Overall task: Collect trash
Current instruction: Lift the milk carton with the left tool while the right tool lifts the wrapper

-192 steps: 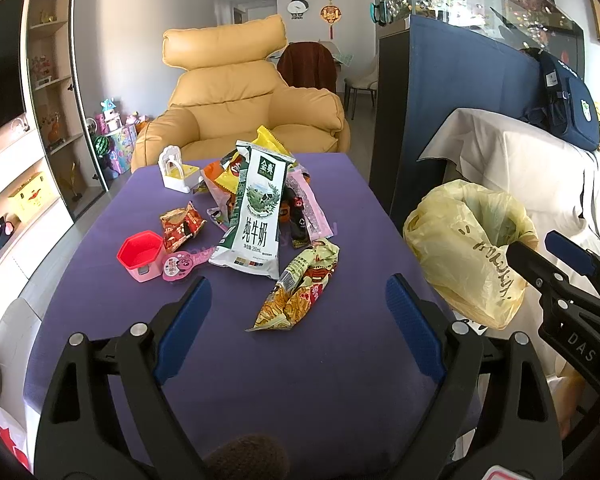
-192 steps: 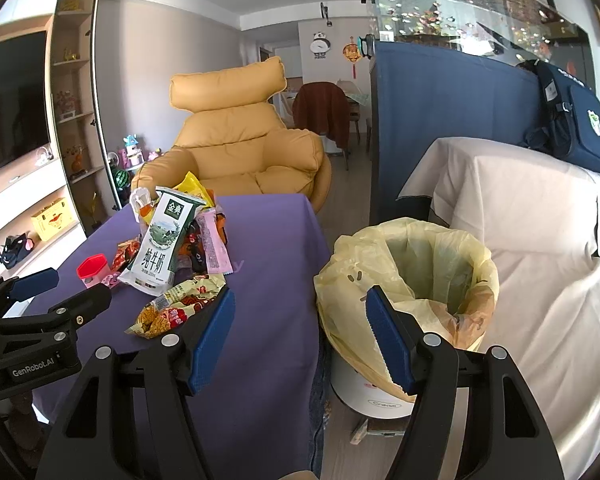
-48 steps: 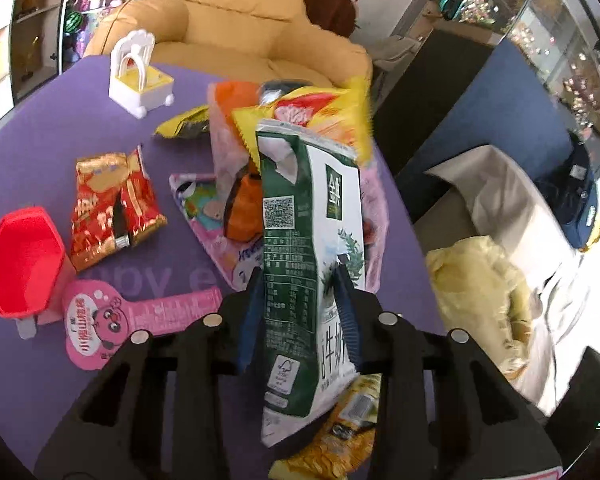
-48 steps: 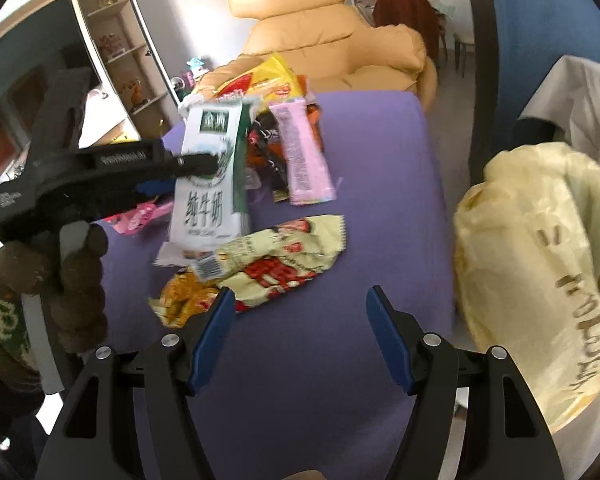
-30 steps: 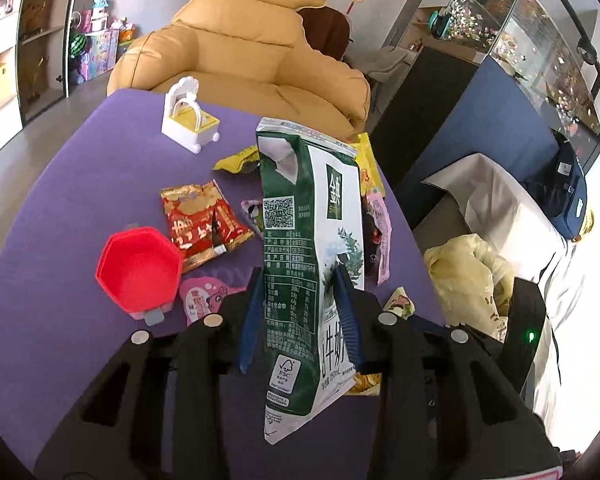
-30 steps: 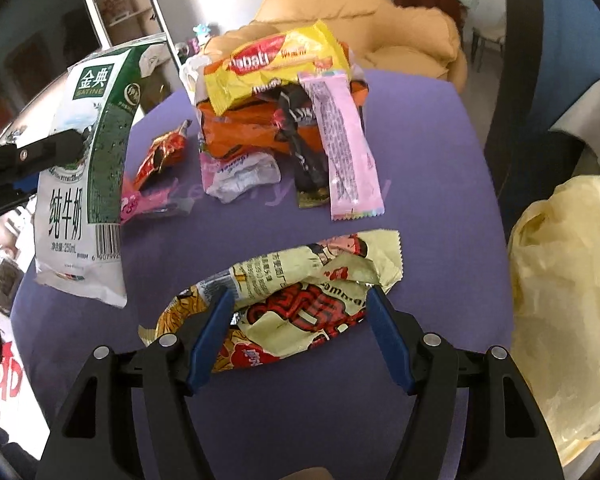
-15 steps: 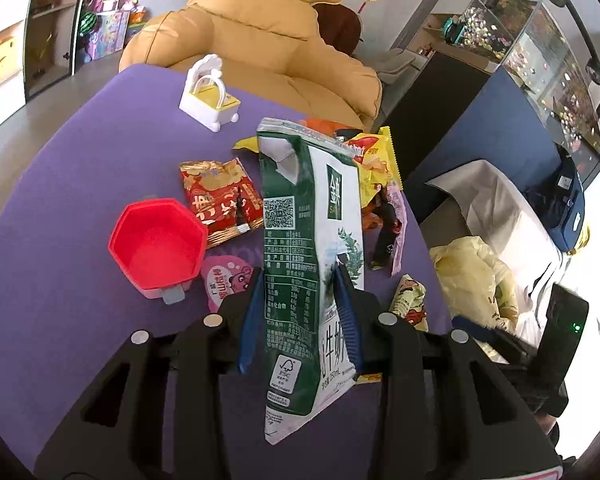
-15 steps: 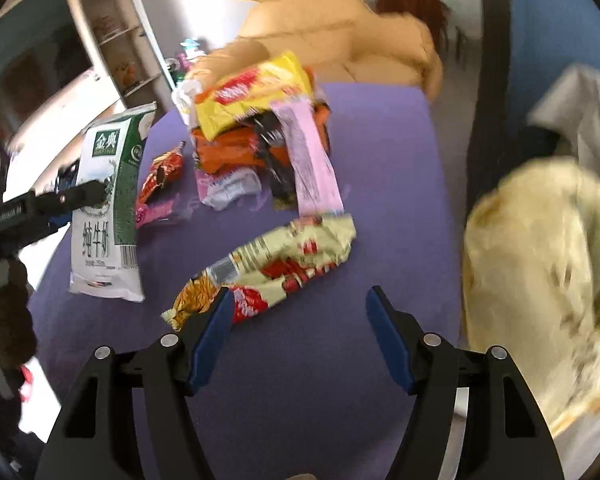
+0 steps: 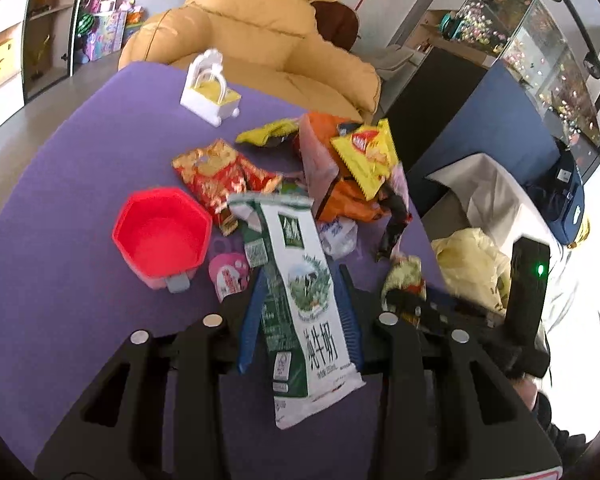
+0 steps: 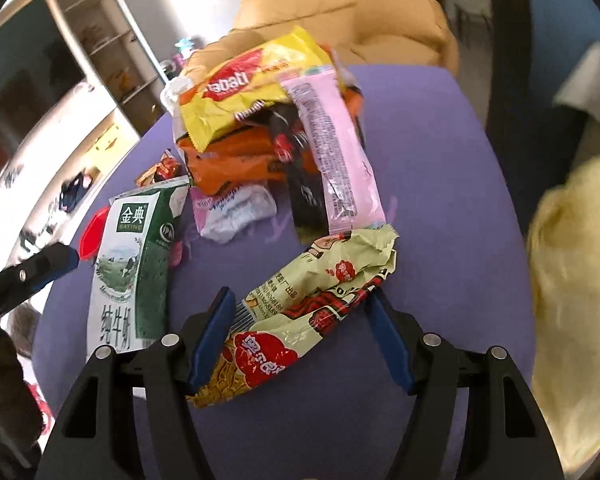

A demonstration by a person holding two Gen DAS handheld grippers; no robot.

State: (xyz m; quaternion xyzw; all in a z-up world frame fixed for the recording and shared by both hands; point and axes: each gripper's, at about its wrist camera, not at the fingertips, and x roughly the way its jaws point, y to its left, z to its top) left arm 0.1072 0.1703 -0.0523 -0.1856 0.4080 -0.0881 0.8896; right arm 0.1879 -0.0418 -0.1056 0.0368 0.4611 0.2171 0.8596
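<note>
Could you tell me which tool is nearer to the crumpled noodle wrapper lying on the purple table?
Right. The right tool is open and straddles the noodle wrapper; the left tool, off to the side, grips the milk carton.

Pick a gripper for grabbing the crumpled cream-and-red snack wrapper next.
Right. The right gripper is open, its jaws straddling the crumpled cream-and-red snack wrapper; the left gripper is shut on the green-and-white milk carton.

Red hexagonal cup [image 9: 162, 236] and white toy basket [image 9: 210, 90] on purple tablecloth [image 9: 60, 184]; tan armchair [image 9: 268, 40] behind.
</note>
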